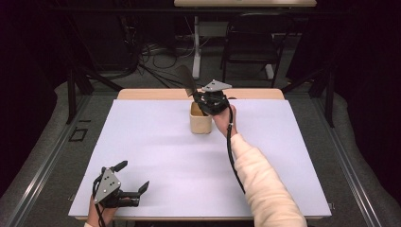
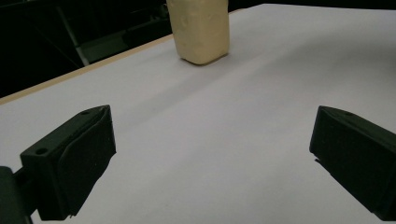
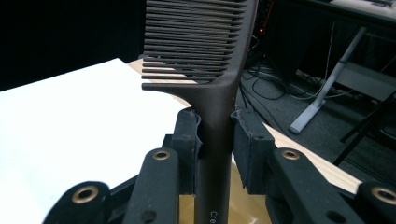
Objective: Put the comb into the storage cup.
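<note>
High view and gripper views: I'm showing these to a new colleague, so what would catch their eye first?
First, the dark comb clamped by its handle in the right gripper, held above the cream cup at the far middle of the white table. Next, the left gripper near the table's front left corner, jaws wide apart with nothing between them.

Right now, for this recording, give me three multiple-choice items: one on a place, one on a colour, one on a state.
1. Where does the cream plastic cup stand?
A. table's far middle
B. near left corner
C. on the floor

2. What colour is the wide-toothed plastic comb?
A. white
B. dark brown
C. red

3. How do the left gripper jaws stand?
A. shut on the comb
B. shut on the cup
C. open, with nothing between

Answers: 1 A, the high view shows it near the far edge. 2 B, the right gripper clamps its dark handle. 3 C, bare table shows between them.
</note>
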Demonstrator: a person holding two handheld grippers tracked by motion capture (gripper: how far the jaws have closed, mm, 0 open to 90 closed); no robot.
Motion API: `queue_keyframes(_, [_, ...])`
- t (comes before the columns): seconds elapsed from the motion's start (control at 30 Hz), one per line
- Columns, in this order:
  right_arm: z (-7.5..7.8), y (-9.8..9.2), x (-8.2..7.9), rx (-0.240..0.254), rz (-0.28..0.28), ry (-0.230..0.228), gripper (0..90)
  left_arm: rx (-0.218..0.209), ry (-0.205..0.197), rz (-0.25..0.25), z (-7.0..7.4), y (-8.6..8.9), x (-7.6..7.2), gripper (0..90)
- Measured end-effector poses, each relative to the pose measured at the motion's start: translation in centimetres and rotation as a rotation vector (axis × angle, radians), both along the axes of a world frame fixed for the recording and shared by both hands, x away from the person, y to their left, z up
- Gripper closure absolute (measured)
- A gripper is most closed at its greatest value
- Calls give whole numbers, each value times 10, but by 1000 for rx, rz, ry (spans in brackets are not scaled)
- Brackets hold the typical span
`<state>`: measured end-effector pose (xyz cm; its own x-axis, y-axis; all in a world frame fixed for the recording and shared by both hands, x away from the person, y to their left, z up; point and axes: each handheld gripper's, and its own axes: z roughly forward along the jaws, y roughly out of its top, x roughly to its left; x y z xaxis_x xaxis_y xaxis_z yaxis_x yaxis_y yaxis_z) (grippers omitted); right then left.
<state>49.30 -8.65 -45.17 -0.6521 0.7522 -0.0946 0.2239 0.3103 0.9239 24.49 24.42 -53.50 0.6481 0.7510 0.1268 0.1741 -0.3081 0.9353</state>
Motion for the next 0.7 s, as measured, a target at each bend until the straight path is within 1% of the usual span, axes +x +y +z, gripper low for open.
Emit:
queue_keyframes(0.4, [-6, -1, 1, -16, 4, 24, 716, 2, -2, 0, 0, 0, 0, 3])
queue_keyframes(0.7, [-8, -1, 2, -18, 6, 33, 716, 3, 0, 1, 0, 0, 0, 3])
